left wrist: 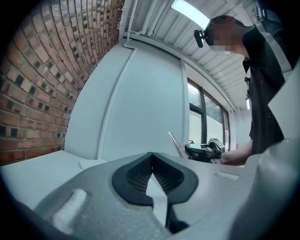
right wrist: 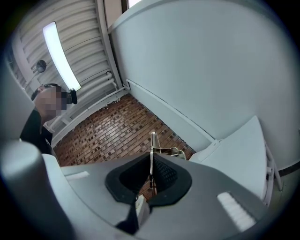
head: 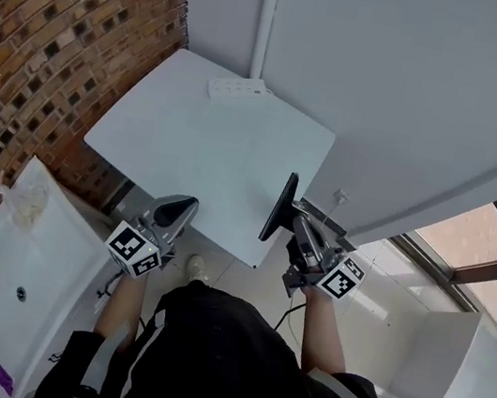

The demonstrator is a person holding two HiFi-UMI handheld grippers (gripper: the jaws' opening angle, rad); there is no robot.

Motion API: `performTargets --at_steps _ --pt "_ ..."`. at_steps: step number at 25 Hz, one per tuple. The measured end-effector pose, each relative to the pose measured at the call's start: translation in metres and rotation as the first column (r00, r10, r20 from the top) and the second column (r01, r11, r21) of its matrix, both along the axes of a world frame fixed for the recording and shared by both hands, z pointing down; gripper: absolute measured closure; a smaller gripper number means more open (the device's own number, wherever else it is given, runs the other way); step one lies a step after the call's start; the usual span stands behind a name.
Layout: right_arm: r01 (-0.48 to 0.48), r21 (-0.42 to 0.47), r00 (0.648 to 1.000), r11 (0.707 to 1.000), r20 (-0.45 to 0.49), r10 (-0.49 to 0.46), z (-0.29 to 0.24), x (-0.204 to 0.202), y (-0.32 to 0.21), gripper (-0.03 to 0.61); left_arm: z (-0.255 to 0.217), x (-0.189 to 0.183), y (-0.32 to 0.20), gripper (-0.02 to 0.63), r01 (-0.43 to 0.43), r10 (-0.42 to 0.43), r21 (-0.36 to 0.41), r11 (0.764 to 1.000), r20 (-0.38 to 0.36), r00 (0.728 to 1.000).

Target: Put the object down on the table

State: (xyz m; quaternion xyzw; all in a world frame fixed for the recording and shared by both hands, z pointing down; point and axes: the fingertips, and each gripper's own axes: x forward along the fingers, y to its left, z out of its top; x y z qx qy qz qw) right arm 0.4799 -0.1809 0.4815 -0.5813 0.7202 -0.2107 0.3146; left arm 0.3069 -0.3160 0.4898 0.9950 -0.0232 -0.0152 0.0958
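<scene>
Head view: a white square tabletop [head: 211,139] carries a white power strip [head: 239,89] at its far edge, with a brick wall [head: 49,34] to the left. A thin dark flat panel [head: 279,206] stands on edge over the near right corner.

Left gripper view: the left hand-held gripper [left wrist: 151,157] has its jaws together and empty.

Right gripper view: the right hand-held gripper [right wrist: 151,161] is clamped on the panel's edge.

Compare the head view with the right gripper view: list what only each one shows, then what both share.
Only the head view: the left gripper, empty, and the white sink. Only the right gripper view: the ceiling light strip and a close edge-on look at the thin dark panel pinched by the right gripper. Both: that panel, the white table and the brick wall.
</scene>
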Motion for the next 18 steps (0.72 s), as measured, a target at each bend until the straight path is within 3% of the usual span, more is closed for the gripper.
performTargets --at_steps 6,10,18 --pt "-0.009 -0.020 1.000 1.000 -0.009 0.009 -0.002 0.008 -0.036 0.571 0.005 0.016 -0.043 0.614 0.005 -0.007 -0.050 0.999 -0.036 0.999" --pt "-0.018 -0.030 1.000 0.999 -0.018 0.017 -0.003 0.016 -0.056 0.571 0.005 0.024 -0.065 0.614 -0.005 0.004 -0.043 0.999 -0.026 1.000" --pt "-0.009 -0.053 1.000 0.999 0.006 0.009 0.007 0.019 -0.101 0.571 0.002 0.022 -0.105 0.614 0.052 -0.053 -0.021 0.998 -0.048 0.997"
